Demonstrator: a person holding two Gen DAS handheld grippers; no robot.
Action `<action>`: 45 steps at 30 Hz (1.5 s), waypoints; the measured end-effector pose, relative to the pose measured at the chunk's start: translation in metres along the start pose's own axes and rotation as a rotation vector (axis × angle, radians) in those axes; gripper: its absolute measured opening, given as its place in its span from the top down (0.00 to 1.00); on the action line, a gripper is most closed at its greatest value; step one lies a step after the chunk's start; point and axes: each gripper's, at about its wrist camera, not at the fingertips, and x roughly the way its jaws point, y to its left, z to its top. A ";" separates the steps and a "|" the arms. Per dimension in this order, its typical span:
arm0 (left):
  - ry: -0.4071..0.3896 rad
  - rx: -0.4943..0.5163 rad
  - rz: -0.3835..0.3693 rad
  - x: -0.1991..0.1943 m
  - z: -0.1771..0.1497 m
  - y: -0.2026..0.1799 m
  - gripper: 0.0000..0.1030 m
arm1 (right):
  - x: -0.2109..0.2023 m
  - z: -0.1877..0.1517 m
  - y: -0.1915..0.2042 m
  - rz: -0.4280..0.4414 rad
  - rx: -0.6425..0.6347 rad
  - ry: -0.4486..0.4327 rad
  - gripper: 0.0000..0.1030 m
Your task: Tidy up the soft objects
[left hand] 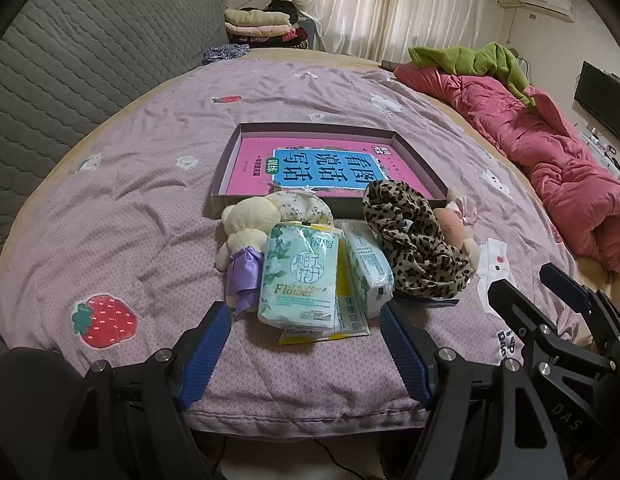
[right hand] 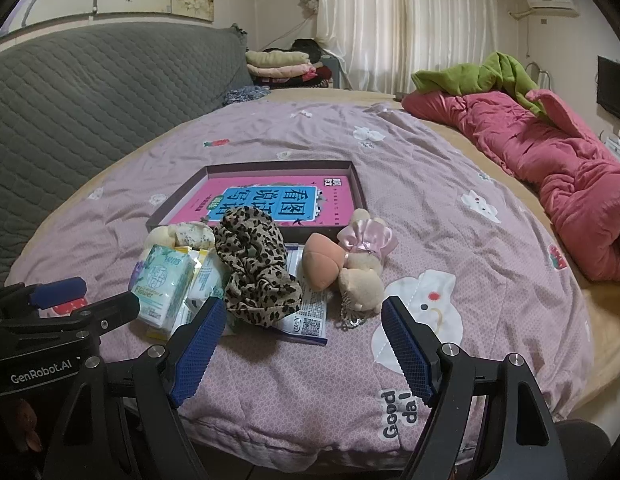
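Soft things lie in a cluster on the purple quilt in front of a shallow cardboard box (left hand: 224, 168) (right hand: 359, 192) lined with a pink book. A green tissue pack (left hand: 298, 276) (right hand: 160, 284) sits beside a white tissue pack (left hand: 367, 264) and a cream teddy in a purple dress (left hand: 246, 236). A leopard-print scarf (left hand: 413, 240) (right hand: 256, 268) is bunched up, with a peach plush (right hand: 319, 262) and a bunny plush with a pink bow (right hand: 361, 264) to its right. My left gripper (left hand: 306, 320) is open just short of the green pack. My right gripper (right hand: 302, 316) is open just short of the scarf and plush.
A pink rumpled duvet (left hand: 549, 152) (right hand: 549, 152) with a green blanket (right hand: 481, 76) lies along the right. A grey quilted headboard (left hand: 70, 72) stands on the left. Folded clothes (right hand: 276, 64) are stacked at the back. Flat leaflets (right hand: 310, 316) lie under the scarf.
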 end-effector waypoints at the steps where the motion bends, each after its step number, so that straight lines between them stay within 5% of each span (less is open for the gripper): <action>1: 0.000 -0.001 -0.001 0.000 0.000 0.000 0.26 | 0.000 0.000 0.000 0.001 0.001 0.001 0.21; 28: 0.038 -0.041 -0.032 0.013 -0.004 0.010 0.26 | 0.003 -0.001 0.001 0.002 -0.001 0.006 0.21; 45: 0.095 -0.039 -0.118 0.036 0.000 0.018 0.33 | 0.013 0.001 -0.007 0.019 0.043 0.018 0.21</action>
